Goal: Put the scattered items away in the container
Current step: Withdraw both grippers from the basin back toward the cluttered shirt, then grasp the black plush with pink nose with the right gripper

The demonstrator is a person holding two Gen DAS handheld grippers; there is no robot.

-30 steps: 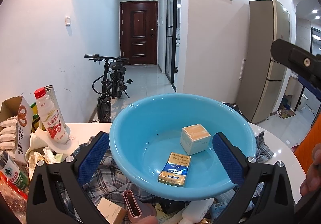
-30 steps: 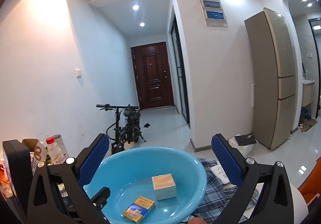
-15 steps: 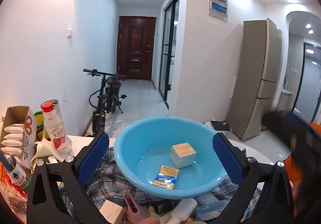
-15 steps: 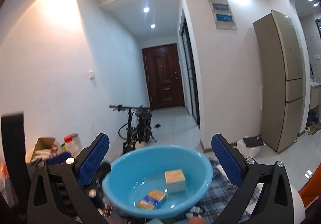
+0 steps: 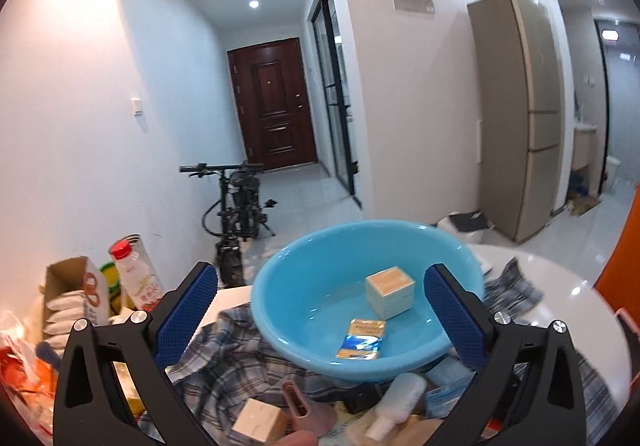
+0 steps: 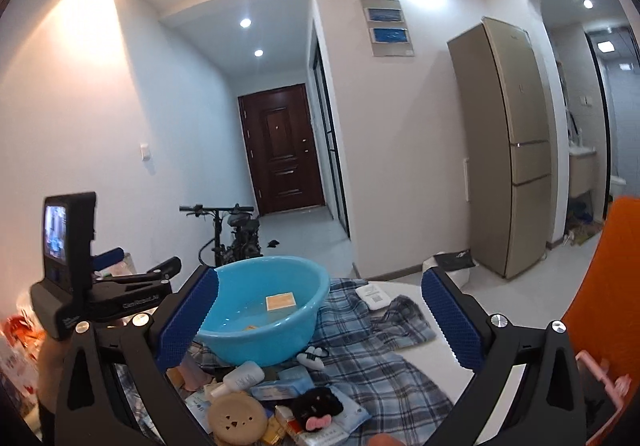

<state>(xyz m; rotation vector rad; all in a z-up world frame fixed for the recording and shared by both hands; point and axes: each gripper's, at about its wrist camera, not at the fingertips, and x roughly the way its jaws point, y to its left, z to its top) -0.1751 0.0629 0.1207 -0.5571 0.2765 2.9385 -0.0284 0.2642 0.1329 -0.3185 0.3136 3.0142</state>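
From my left gripper (image 5: 320, 310), fingers spread wide and holding nothing, the blue basin (image 5: 280, 310) sits on the plaid cloth (image 5: 224, 358). Inside it lie a cream box (image 5: 390, 291) and a blue-gold packet (image 5: 361, 339). A white bottle (image 5: 394, 398) lies just in front of the basin.

From my right gripper (image 6: 320, 316), also wide apart and empty, the basin (image 6: 256, 342) is lower left, with a round tan compact (image 6: 238, 419) and black plush (image 6: 318, 404) in front of it.
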